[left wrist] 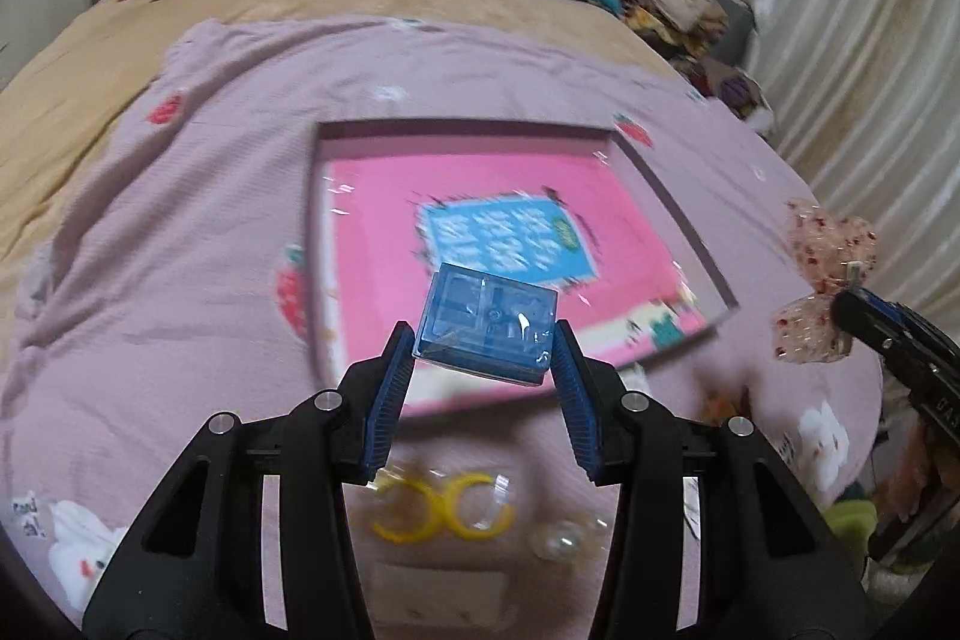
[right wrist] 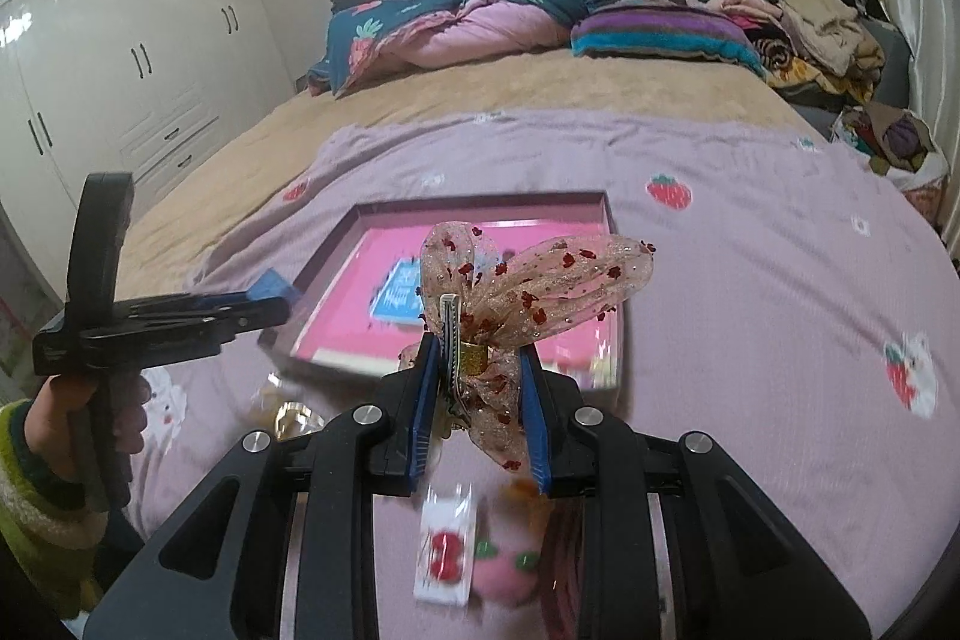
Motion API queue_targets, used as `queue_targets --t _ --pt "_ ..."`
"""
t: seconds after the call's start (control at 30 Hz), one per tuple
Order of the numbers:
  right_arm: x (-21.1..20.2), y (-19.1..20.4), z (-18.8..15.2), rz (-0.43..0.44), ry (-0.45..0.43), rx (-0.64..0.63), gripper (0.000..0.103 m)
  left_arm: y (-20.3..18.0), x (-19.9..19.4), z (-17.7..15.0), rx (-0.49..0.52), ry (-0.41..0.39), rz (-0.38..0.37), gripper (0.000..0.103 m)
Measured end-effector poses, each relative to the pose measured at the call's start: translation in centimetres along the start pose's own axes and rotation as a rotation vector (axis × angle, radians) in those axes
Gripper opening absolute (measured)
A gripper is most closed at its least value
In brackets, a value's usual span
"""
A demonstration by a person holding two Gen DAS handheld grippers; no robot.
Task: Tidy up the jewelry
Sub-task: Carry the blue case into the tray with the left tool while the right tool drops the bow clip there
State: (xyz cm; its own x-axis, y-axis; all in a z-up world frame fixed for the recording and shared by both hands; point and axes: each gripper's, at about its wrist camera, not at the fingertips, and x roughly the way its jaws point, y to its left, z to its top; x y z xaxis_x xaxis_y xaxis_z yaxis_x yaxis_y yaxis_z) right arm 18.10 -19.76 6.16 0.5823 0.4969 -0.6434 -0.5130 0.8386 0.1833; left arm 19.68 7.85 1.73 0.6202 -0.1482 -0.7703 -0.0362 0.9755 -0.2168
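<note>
- A small blue transparent box (left wrist: 487,325) is pinched between the pads of the left gripper (left wrist: 485,340), held at its two side faces, tilted and raised off the bedspread.
- A sheer bow hair clip (right wrist: 516,292) with red flecks is clamped in the right gripper (right wrist: 480,376); its metal clip (right wrist: 451,334) lies against the left pad, and the loops fan out above the jaws.
- Just ahead of and below both sets of jaws lies the pink-lined tray (left wrist: 345,131), judged to be the destination for both items.
- Each piece would best be lowered until it is resting on the tray floor before the jaws are spread, as the box is tilted and could tumble.
- Behind the left jaws, yellow hoop earrings (left wrist: 441,511) and pearl pieces (left wrist: 564,538) remain on the bedspread (left wrist: 180,232), apparently to be gathered later.
- The grip on the bow should be kept light so the fabric is not crushed.
</note>
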Motion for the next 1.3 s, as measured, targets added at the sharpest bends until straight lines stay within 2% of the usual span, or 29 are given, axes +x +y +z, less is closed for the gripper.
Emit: queue_targets --t 0.27,0.5,0.9,1.07,1.2,1.3 --pt "3.0 -0.8 3.4 -0.022 0.006 -0.027 0.025 3.3 -0.2 2.2 -0.056 -0.048 0.078 0.038" --pt "7.2 -2.1 4.7 -0.034 0.069 -0.018 0.025 3.8 0.7 3.4 -0.063 -0.058 0.080 0.038" --pt "13.8 -3.5 3.0 -0.003 0.220 0.042 0.025 1.4 5.3 2.6 -0.020 0.023 0.046 0.038" --pt "15.3 -4.0 1.6 0.009 0.266 0.076 0.025 0.5 6.8 1.8 -0.002 0.062 0.040 0.038" --pt "15.5 -4.2 1.0 0.013 0.273 0.097 0.028 0.2 7.4 1.3 0.002 0.078 0.041 0.038" --pt "15.1 -4.5 0.7 0.013 0.265 0.110 0.036 -0.1 7.6 1.2 0.009 0.081 0.043 0.038"
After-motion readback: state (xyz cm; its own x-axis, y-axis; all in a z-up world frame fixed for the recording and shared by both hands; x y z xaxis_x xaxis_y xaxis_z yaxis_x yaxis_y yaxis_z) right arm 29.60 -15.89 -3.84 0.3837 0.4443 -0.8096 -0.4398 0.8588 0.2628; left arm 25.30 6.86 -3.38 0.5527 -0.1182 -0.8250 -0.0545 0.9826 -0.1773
